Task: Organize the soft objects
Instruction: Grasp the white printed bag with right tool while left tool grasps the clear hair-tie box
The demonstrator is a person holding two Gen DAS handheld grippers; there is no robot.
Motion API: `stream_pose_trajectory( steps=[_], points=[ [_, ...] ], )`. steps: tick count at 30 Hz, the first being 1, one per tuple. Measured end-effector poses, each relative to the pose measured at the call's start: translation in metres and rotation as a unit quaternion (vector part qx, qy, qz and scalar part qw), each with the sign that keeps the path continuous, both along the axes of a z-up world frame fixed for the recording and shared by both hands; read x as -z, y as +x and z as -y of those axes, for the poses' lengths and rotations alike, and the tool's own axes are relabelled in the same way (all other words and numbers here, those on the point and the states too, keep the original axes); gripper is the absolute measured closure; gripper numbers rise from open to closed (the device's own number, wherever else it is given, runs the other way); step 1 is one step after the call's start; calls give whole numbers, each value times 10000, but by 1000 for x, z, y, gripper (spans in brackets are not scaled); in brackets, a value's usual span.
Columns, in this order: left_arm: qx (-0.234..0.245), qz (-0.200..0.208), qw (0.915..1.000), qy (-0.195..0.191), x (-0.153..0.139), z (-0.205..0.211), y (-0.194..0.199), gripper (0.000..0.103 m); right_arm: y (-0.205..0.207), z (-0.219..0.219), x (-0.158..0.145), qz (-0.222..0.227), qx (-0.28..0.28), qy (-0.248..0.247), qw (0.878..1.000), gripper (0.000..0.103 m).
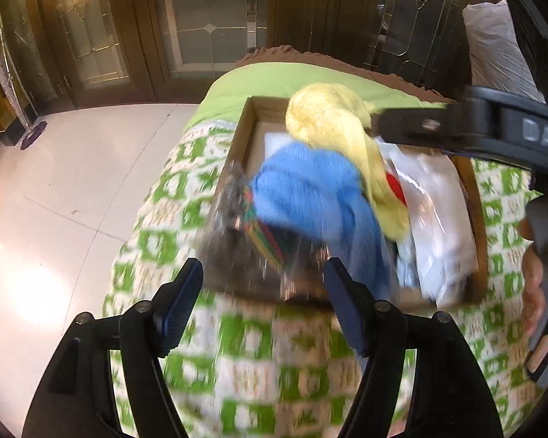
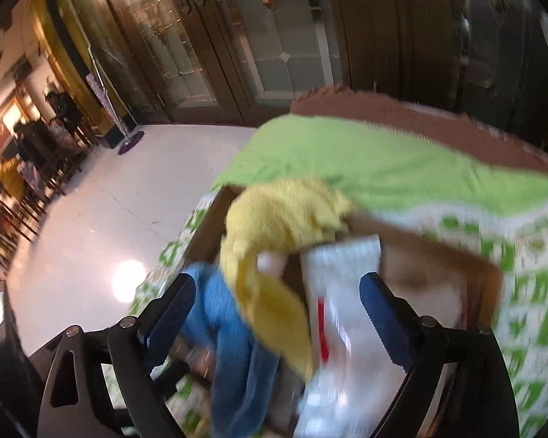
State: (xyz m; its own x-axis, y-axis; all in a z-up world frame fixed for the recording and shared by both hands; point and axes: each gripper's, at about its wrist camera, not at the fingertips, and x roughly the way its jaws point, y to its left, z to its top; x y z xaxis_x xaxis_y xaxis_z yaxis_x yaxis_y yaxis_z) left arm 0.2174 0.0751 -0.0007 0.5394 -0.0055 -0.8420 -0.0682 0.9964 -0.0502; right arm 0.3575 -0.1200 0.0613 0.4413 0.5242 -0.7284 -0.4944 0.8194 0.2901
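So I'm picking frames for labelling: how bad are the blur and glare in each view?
Left wrist view: patterned bedspread near the camera smeared by motion, yellow cloth fairly sharp, glare patch on the floor. Right wrist view: blurrier overall, cardboard box and white packet streaked, bright floor reflection.

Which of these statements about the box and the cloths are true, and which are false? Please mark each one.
1. The yellow cloth lies partly over the blue cloth. True.
2. The cardboard box stands on the bare floor. False: it rests on a green and white patterned cover.
3. The left claw is clamped on the blue cloth. False: its jaws stand apart with nothing pressed between them.
4. The right claw is open. True.
5. The box is empty. False: it holds cloths and white plastic packets.
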Motion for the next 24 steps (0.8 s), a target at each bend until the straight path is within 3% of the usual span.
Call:
stream_pose_trajectory(
  steps=[2, 6, 11, 15, 18, 24],
  points=[
    [44, -45, 10000, -20, 2, -5, -22, 29, -14, 21, 6, -205, 59, 15, 9998, 4],
    [142, -245, 9996, -18, 14, -6, -64, 29, -38, 58, 28, -524, 222, -294, 9979, 4],
    [46, -496, 9979, -406, 39, -2, -113, 29, -67, 100, 69, -1219, 464, -470, 9903, 4],
    [-17, -758, 9951, -640, 59, 10, -139, 29, -87, 110, 89, -1598, 546, -624, 9837, 4],
    [35, -783, 9957, -498, 58, 18, -147, 29, -100, 107, 97, -1717, 470, -786, 9809, 4],
    [-100, -805, 9945, -669, 61, 16, -171, 29, -112, 96, 100, -1861, 445, -787, 9784, 4]
  ],
)
